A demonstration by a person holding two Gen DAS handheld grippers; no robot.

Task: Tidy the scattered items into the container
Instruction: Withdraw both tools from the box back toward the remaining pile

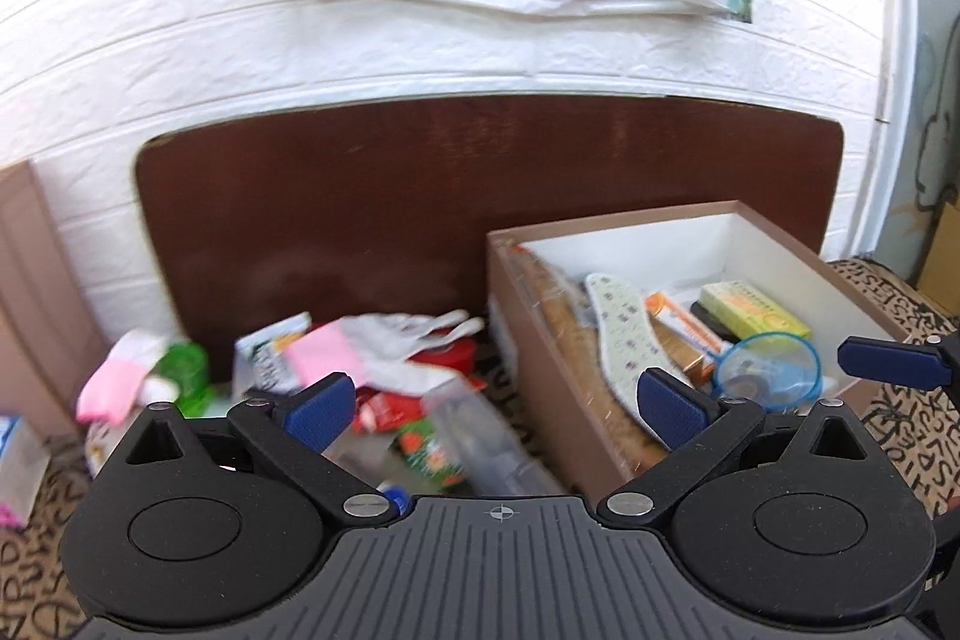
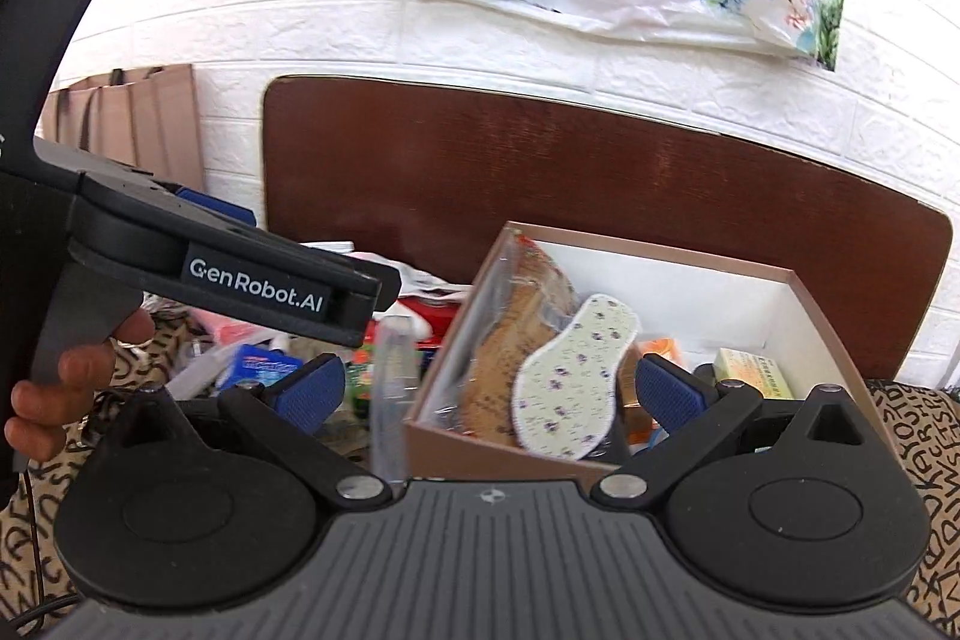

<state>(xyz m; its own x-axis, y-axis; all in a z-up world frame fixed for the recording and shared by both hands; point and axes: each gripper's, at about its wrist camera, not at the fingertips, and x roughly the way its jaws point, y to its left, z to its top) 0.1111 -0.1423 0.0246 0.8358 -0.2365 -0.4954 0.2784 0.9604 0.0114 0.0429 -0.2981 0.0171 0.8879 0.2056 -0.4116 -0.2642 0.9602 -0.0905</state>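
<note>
The left hand-held gripper (image 1: 495, 409) was held with its blue pads spread wide and nothing between them, above the loose pile and the near left corner of the box. The right hand-held gripper (image 2: 492, 391) was likewise spread and empty, poised over the near edge of the cardboard box (image 1: 543, 340). A hand (image 2: 66, 376) was seen wrapped around the left device's handle.

Inside the box, several items had already been placed: a flowered insole (image 1: 627, 340) leaning over a brown bagged item (image 1: 570, 316), an orange packet (image 1: 684, 325), a yellow-green packet (image 1: 753, 310) and a small blue-rimmed net (image 1: 771, 370). Part of the white floor of the box was left bare toward its far side.

To the left of the box, on the patterned bed cover (image 1: 36, 568), a pile was left unsorted: a white and pink glove (image 1: 384, 343), a red item (image 1: 447, 355) beneath it, a clear plastic packet (image 1: 474, 436), a green and orange packet (image 1: 429, 451), a pink-cuffed glove (image 1: 117, 382) beside a green object (image 1: 183, 376), and a small carton (image 1: 18, 460) at the far left edge. Much of the pile was blurred, so a full count could not be made.

The task was judged roughly half done, with the pile to be transferred piece by piece.
</note>
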